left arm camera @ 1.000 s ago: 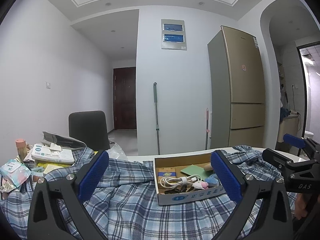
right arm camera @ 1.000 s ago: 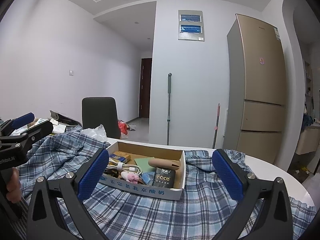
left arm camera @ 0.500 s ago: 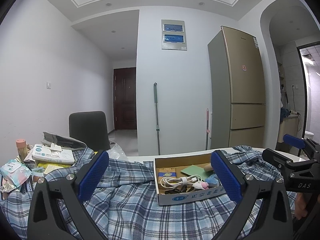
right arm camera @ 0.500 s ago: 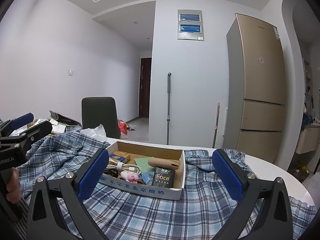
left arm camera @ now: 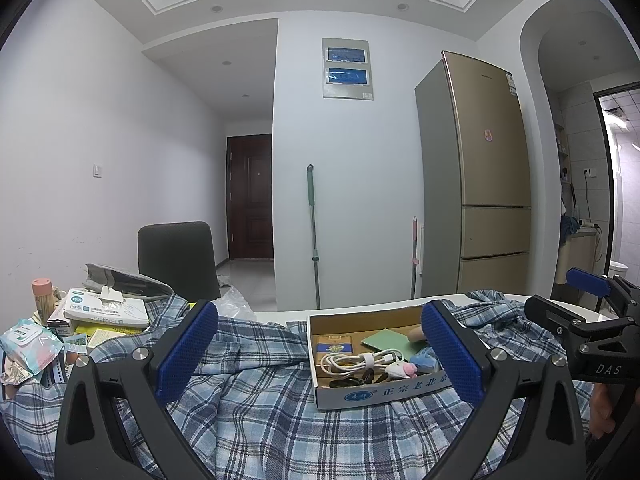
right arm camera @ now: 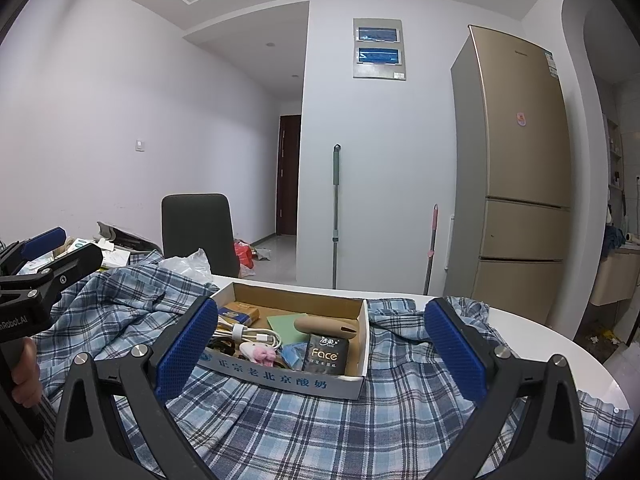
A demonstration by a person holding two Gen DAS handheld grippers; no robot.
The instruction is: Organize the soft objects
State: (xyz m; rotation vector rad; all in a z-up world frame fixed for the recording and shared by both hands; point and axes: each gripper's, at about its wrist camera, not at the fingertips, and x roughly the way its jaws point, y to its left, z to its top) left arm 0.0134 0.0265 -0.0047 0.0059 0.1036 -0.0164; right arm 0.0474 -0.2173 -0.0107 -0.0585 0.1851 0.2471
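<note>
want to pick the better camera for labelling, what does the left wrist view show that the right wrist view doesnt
Only the left wrist view shows the clutter at the table's left end: the tissue box, the wet wipes pack and the pink-lidded jar.

Only the right wrist view shows the black Face packet in the box and the bare white table edge.

Both show the cardboard box on the plaid shirt, and both grippers, left gripper and right gripper, open and empty.

Beyond my table I see a gold refrigerator (left arm camera: 486, 184). Left of it a pink-handled mop (left arm camera: 415, 258) and a green-handled mop (left arm camera: 313, 232) lean on the wall, the electrical panel (left arm camera: 347, 69) above them. Further left of the refrigerator stand a dark door (left arm camera: 250, 196) and a black chair (left arm camera: 176, 258).
</note>
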